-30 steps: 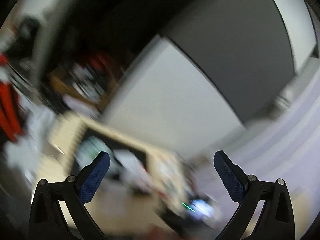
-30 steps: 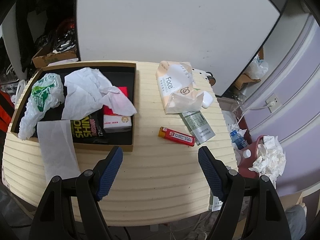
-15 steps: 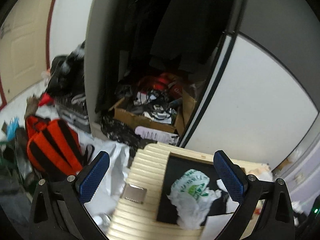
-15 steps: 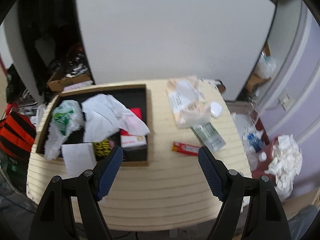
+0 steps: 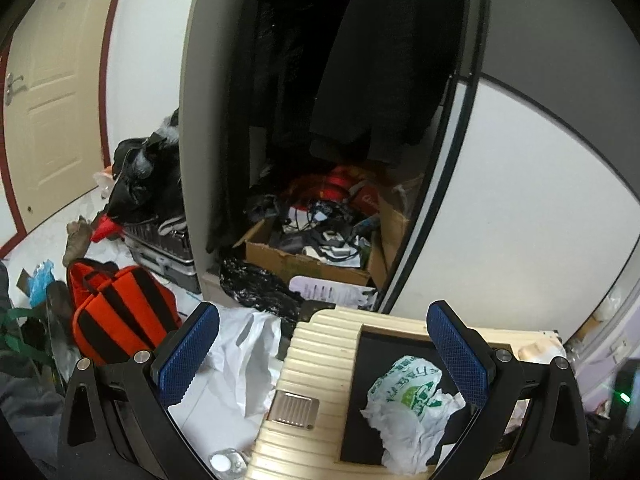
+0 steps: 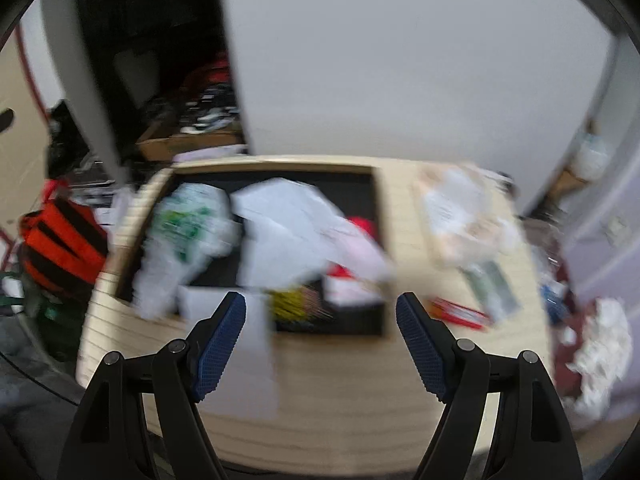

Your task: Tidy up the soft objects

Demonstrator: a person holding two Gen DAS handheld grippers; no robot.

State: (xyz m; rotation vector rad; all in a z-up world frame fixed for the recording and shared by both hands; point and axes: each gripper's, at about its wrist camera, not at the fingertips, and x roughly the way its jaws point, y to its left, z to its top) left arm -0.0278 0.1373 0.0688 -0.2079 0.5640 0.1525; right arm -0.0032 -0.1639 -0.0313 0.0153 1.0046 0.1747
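Observation:
A shallow black tray (image 6: pixel 362 184) sits on a cream ribbed table (image 6: pixel 340 400). In it lie a crumpled white and green plastic bag (image 6: pixel 184 232), a large crumpled white sheet (image 6: pixel 288 232) and some small packets. A flat white tissue (image 6: pixel 256 344) hangs over the tray's near edge. A tissue pack (image 6: pixel 460 216) lies to the right of the tray. My right gripper (image 6: pixel 320 336) is open and empty above the near side of the table. My left gripper (image 5: pixel 324 356) is open and empty above the table's left end, with the plastic bag (image 5: pixel 408 396) near its right finger.
A red lighter (image 6: pixel 460 314) and a grey booklet (image 6: pixel 492 284) lie right of the tray. On the floor are an orange backpack (image 5: pixel 120 312), a white bag (image 5: pixel 240 364) and a cardboard box (image 5: pixel 312 256) of cables in a dark wardrobe. Crumpled tissues (image 6: pixel 600 352) fill a bin at right.
The left view swung from a blurred wall down to the table's left end, then held. The right gripper pulled back from the table, so the tray looks smaller and is now blurred.

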